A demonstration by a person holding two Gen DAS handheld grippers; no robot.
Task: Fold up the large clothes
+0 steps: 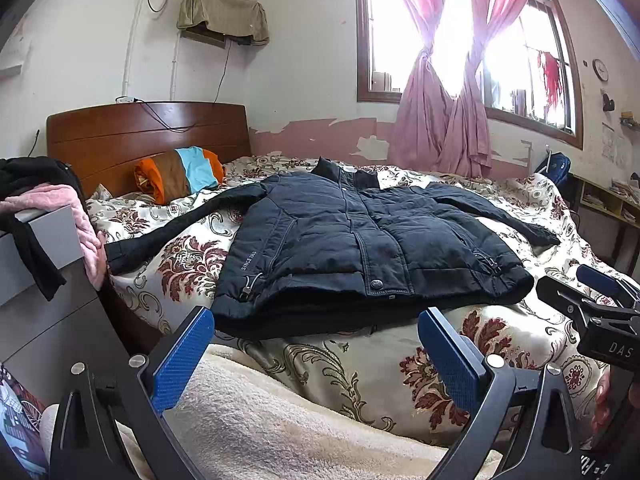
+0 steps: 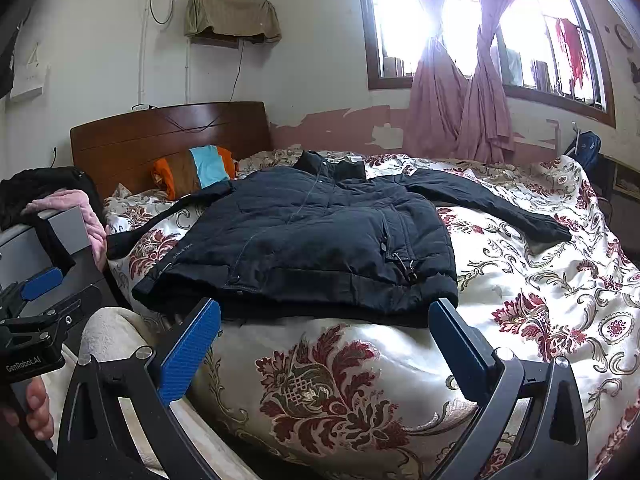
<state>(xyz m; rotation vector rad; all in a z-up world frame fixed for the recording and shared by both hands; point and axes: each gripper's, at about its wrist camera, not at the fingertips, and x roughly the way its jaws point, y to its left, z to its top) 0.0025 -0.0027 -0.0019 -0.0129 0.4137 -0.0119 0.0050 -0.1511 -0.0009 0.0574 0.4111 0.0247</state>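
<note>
A big dark blue jacket [image 1: 360, 248] lies flat and face up on the flowery blanket [image 1: 352, 364] in the middle of the bed, with its collar toward 12 o'clock, its hem toward 6 o'clock, and its sleeves stretched out toward 9 and 3 o'clock. The left gripper [image 1: 316, 340] floats just below the hem at 6 o'clock with its blue fingers wide apart and nothing in them. The right gripper [image 2: 324, 332] does the same near the hem, fingers wide apart and not touching the jacket.
</note>
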